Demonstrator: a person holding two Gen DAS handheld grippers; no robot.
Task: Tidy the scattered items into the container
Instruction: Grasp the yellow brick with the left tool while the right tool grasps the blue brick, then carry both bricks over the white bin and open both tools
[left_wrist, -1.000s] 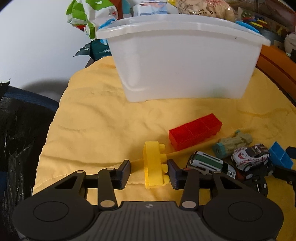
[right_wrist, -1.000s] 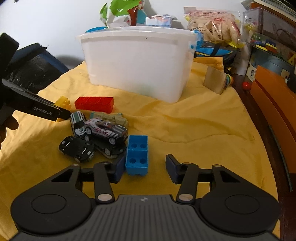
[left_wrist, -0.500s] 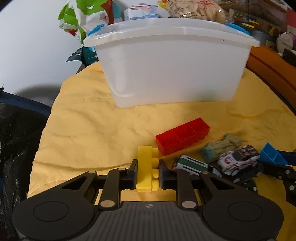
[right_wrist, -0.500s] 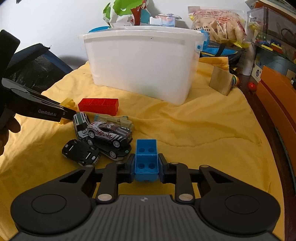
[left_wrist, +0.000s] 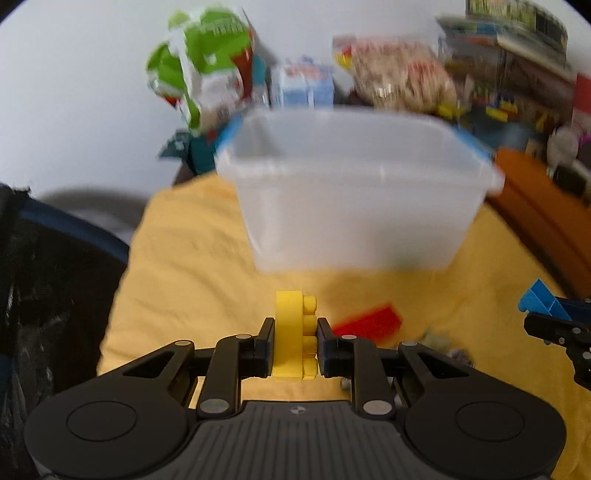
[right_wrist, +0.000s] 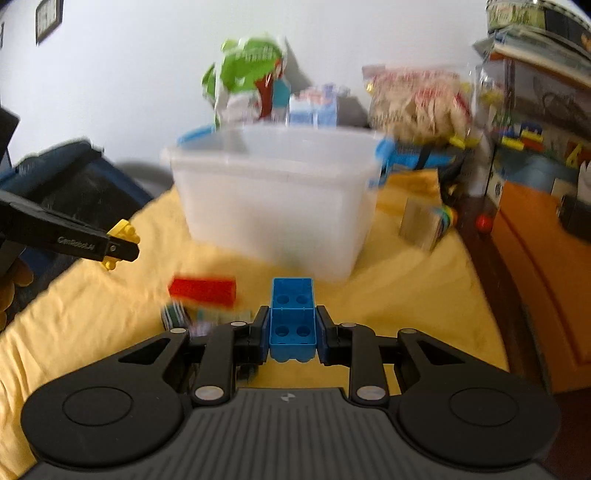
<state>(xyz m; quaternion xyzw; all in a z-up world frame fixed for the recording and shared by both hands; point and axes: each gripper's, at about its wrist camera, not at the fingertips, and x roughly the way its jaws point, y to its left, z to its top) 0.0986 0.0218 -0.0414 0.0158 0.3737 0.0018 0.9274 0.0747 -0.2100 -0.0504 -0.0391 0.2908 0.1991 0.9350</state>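
My left gripper (left_wrist: 295, 341) is shut on a yellow brick (left_wrist: 293, 334) and holds it above the yellow cloth, in front of the white plastic bin (left_wrist: 354, 192). My right gripper (right_wrist: 291, 332) is shut on a blue brick (right_wrist: 292, 317), also lifted, facing the bin (right_wrist: 273, 199). The left gripper with the yellow brick (right_wrist: 120, 240) shows at the left of the right wrist view. The blue brick (left_wrist: 543, 304) shows at the right edge of the left wrist view. A red brick (right_wrist: 203, 291) and toy cars (right_wrist: 177, 314) lie on the cloth.
The yellow cloth (left_wrist: 192, 266) covers the surface. A wooden block (right_wrist: 421, 221) lies right of the bin. Snack bags and boxes (right_wrist: 417, 103) stand behind the bin. An orange cabinet (right_wrist: 535, 251) is at the right, a dark bag (left_wrist: 44, 295) at the left.
Both grippers closed on their bricks, then lifted them off the cloth toward the bin. The view now looks down slightly into the bin.
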